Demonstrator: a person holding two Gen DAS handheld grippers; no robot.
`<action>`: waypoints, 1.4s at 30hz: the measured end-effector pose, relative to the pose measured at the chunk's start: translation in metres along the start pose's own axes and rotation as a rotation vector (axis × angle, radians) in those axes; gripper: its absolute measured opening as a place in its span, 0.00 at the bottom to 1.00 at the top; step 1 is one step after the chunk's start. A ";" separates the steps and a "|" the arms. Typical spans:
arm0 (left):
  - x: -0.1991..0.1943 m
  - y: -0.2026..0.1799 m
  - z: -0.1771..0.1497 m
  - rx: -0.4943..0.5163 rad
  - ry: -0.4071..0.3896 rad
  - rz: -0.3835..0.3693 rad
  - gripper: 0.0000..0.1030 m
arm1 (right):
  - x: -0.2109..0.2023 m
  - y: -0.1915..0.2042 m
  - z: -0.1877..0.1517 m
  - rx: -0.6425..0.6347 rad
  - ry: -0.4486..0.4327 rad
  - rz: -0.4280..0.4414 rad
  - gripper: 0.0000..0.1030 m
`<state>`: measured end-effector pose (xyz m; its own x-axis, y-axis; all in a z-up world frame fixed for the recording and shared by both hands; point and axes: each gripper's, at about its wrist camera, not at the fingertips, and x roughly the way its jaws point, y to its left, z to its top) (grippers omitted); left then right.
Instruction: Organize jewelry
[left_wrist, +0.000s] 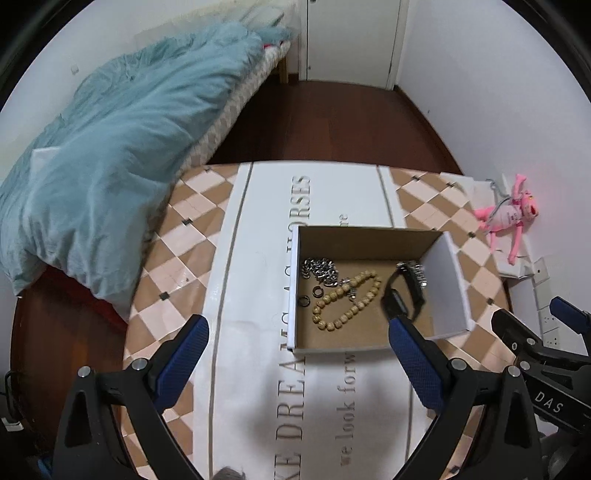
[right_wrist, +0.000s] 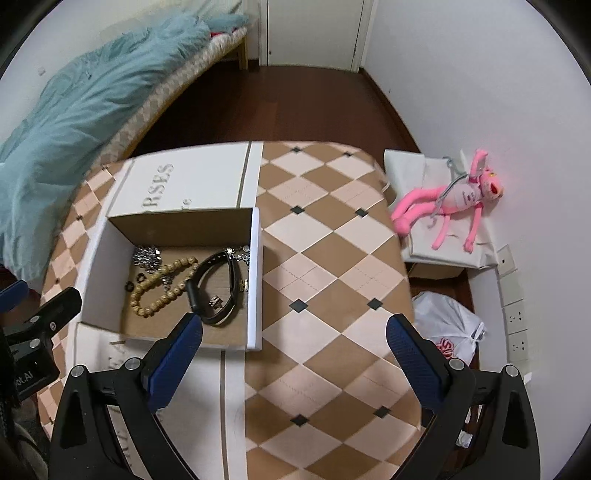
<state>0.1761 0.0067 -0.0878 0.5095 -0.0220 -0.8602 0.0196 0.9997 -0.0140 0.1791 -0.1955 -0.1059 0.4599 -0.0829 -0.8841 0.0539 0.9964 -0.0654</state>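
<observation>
- Cardboard box (left_wrist: 373, 236) sits open on a white printed sheet (left_wrist: 255, 258) over the checkered bench (right_wrist: 332, 258); the jewelry is all inside it.
- Contents: wooden bead bracelet (left_wrist: 347, 299) mid-floor, silver chain (left_wrist: 321, 271) in the far-left corner, two small dark rings (left_wrist: 310, 296) near the left wall, black wristband (left_wrist: 402, 295) toward the right wall, small metal charms (right_wrist: 242, 254) beside it.
- Left gripper (left_wrist: 297, 343): fingers spread wide, holding nothing, hovering above the box's near edge; its right finger overlaps the wristband's near end in view.
- Right gripper (right_wrist: 293, 350): fingers spread, empty, over bare bench; the box lies ahead and to its left.
- Wristband's long axis runs roughly near-to-far, slightly tilted; the bracelet loop stretches diagonally.
- Judgement: the left gripper is the nearer one to the box contents, which lie directly ahead of it and below; the right would have to swing left.
- Pink plush toy (right_wrist: 454, 203) lies off the bench, by the wall.
</observation>
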 end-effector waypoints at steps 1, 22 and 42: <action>-0.014 -0.001 -0.003 -0.001 -0.019 0.002 0.97 | -0.011 -0.002 -0.003 0.005 -0.017 0.001 0.98; -0.188 0.006 -0.047 -0.017 -0.244 0.001 0.97 | -0.225 -0.014 -0.062 0.018 -0.322 -0.001 1.00; -0.209 0.004 -0.048 -0.017 -0.240 0.008 0.97 | -0.262 -0.014 -0.075 0.014 -0.338 0.018 1.00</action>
<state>0.0279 0.0157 0.0677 0.6996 -0.0136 -0.7144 0.0011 0.9998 -0.0179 -0.0090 -0.1863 0.0922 0.7288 -0.0687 -0.6813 0.0542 0.9976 -0.0426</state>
